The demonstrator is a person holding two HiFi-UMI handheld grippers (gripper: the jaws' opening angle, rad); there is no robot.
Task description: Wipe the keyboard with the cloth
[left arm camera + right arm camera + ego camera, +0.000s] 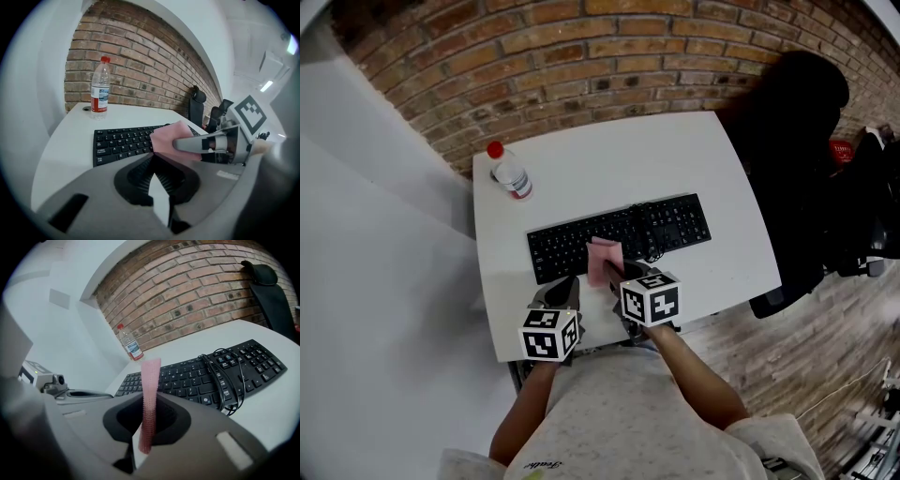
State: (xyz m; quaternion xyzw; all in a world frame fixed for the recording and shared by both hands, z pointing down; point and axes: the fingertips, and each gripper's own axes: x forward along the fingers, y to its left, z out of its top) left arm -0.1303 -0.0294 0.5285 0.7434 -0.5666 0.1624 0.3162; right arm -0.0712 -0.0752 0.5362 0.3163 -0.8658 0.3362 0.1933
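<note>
A black keyboard (619, 234) (122, 140) (211, 373) lies across the white table (609, 159). My right gripper (614, 278) (149, 401) is shut on a pink cloth (605, 261) (166, 138) (149, 390), which stands up edge-on between the jaws. The cloth hangs just over the keyboard's near edge, left of its middle. My left gripper (561, 287) (152, 155) sits beside it on the left, above the table's near edge, with its jaws together and nothing held. Whether the cloth touches the keys cannot be told.
A clear water bottle with a red cap (511, 176) (100, 86) (131, 345) stands at the table's far left. A black cable (647, 230) (229, 380) is coiled over the keyboard's right half. A black chair (797, 141) stands right of the table, a brick wall behind.
</note>
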